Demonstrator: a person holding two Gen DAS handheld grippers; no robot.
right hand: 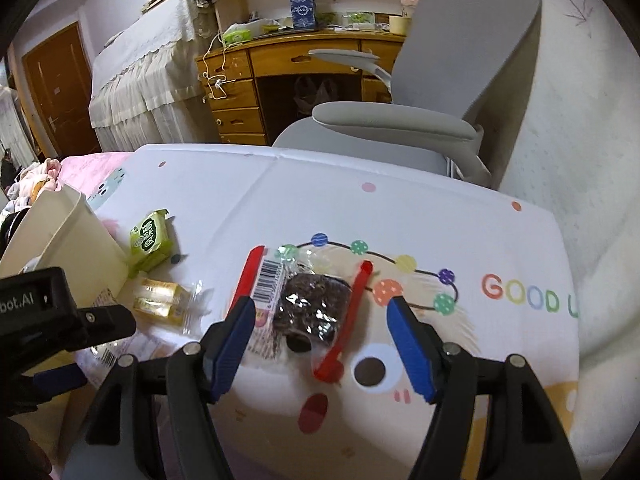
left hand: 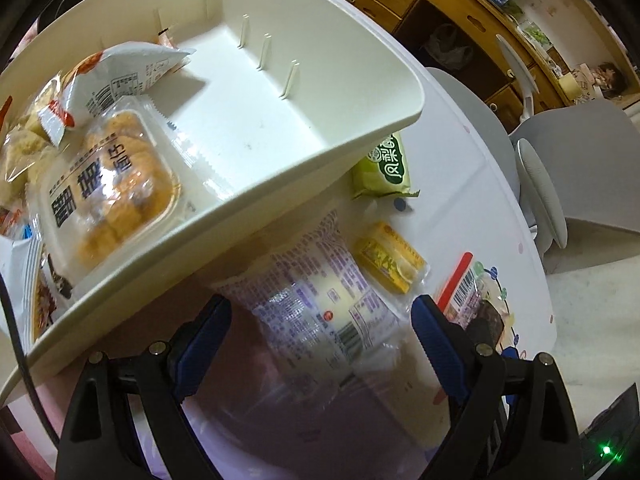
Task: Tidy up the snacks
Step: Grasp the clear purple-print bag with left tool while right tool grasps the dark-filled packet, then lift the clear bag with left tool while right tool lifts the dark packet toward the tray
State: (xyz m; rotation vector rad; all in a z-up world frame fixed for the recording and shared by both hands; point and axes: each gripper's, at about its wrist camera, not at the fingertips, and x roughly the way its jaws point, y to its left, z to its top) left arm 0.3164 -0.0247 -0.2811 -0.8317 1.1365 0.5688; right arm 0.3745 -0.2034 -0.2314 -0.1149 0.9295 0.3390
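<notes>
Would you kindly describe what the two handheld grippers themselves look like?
Both match: the left gripper and right gripper have black angular frames with round silver pivot bolts and two blue ribbed finger pads. The right wrist view shows white lettering on the left gripper's black body; a black cable runs alongside.

Home bedroom/study: far wooden desk (right hand: 280, 80) w/ drawers & clutter, grey swivel chair (right hand: 440, 100), lace-covered furniture (right hand: 140, 80) far left, brown door (right hand: 56, 88), cartoon-print cloth on near table (right hand: 360, 208).
</notes>
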